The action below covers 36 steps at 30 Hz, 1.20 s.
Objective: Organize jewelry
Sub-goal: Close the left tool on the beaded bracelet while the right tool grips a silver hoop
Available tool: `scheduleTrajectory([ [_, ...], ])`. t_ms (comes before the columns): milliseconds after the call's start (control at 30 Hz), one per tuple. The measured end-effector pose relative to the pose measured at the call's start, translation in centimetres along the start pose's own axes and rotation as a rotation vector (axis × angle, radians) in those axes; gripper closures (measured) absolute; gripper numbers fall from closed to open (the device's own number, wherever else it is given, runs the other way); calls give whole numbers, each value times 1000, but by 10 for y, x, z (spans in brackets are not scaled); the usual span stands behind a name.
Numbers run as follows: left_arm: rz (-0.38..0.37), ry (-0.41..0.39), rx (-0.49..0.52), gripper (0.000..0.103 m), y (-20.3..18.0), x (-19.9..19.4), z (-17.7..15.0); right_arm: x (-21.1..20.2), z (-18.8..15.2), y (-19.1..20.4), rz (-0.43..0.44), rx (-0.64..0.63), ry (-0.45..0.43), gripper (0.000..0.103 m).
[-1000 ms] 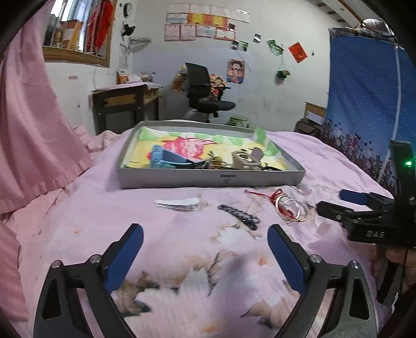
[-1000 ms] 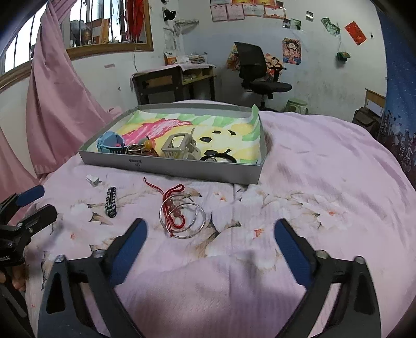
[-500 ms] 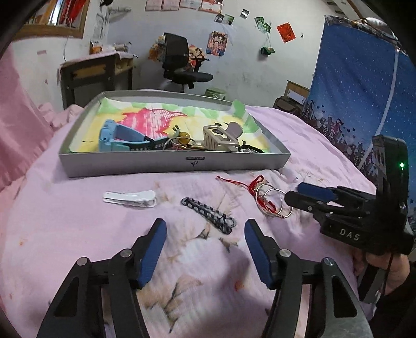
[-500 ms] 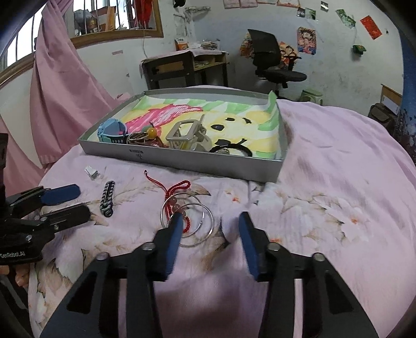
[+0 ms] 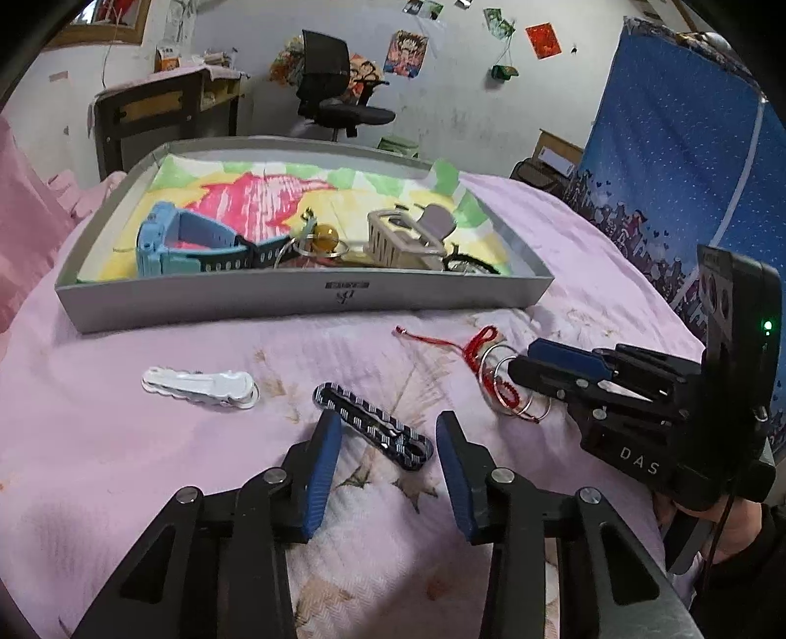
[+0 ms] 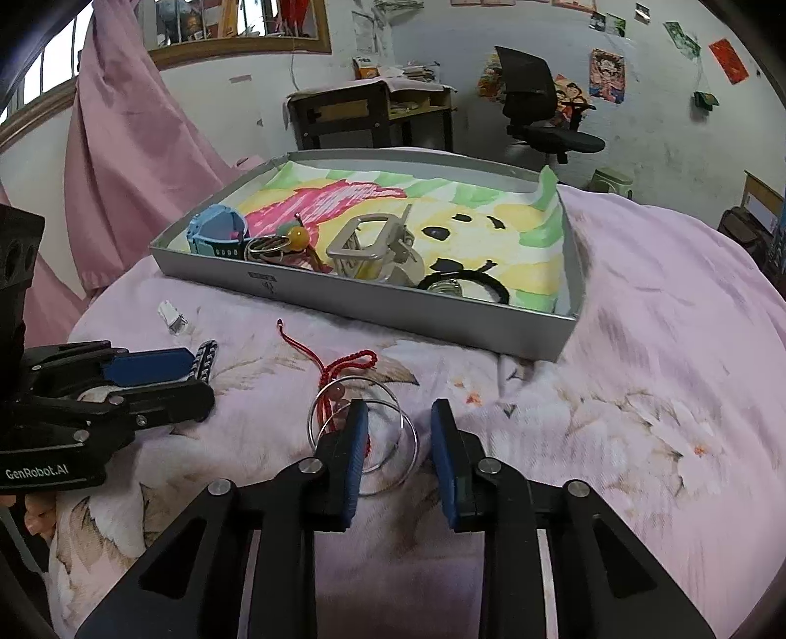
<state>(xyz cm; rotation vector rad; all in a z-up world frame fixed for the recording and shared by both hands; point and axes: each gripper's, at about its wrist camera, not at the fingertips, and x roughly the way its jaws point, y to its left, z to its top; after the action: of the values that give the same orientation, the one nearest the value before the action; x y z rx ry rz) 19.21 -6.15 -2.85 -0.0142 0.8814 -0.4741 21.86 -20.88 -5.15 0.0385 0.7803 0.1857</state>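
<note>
Both tongs are closing but not yet gripping: left tongs (image 5: 388, 442) around the black hair clip (image 5: 373, 426) at lower centre, right tongs (image 6: 399, 432) around the silver bangles (image 6: 366, 432) on the bed; firm closure, then transfer to the grey tray (image 6: 373, 307) above, is judged next.

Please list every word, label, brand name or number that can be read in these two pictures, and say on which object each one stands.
"DAS": white letters on the black body of the right gripper, seen in the left wrist view.
"GenRobot.AI": white letters on the black body of the left gripper, seen in the right wrist view.
Small dark label and mark on the front wall of the grey tray: too small to read.
Posters and papers on the wall: too blurred to read.
</note>
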Motion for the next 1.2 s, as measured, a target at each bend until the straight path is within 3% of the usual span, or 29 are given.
scheduleTrajectory([
  [367,25,18,-39,86,12,2,-6,2,-4,2,-3,-7,44,85],
  [767,11,19,-56,87,18,5,-4,3,-9,2,-6,-5,94,85],
  [933,8,10,-53,87,19,4,-3,5,-10,7,-8,-18,98,95],
  [1200,-10,-44,-25,87,12,-5,-8,-6,-10,15,-31,-41,39,100],
])
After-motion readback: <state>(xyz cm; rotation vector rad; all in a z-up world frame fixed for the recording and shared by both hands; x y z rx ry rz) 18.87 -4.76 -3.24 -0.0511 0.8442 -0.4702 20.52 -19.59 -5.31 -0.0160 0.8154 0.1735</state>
